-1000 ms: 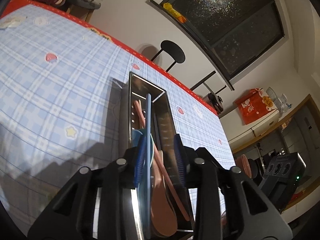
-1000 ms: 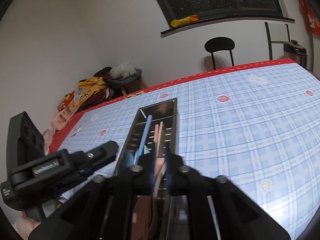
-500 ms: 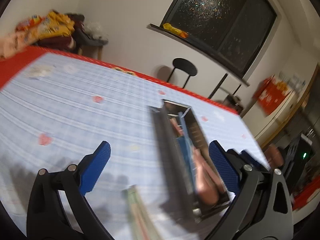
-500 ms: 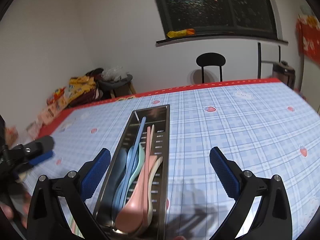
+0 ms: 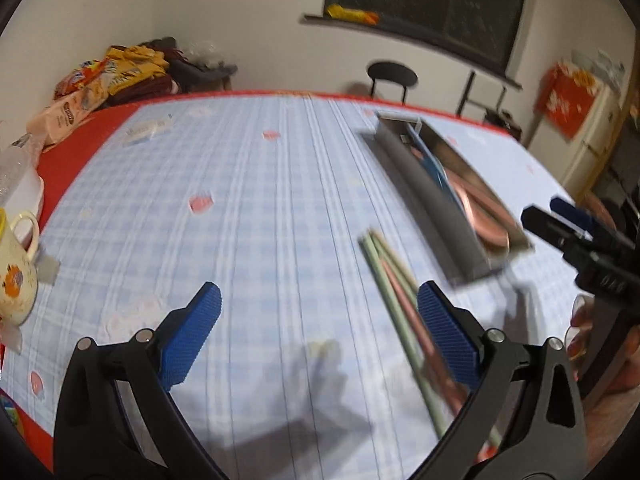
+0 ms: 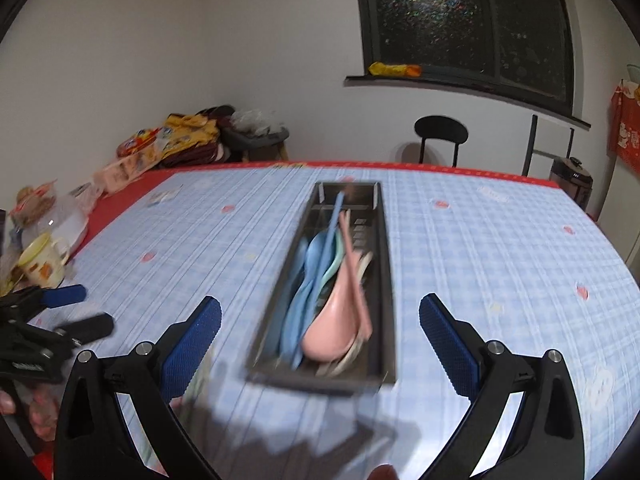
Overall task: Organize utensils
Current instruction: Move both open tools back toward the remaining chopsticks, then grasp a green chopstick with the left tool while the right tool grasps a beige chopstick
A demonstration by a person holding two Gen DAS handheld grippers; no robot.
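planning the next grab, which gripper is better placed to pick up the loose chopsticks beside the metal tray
Left. The green and pink chopsticks lie just inside the open left gripper's right finger; the open right gripper faces the long metal tray of spoons instead.

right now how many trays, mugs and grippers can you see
tray: 1
mug: 1
grippers: 2, the left gripper and the right gripper, both open
total: 4
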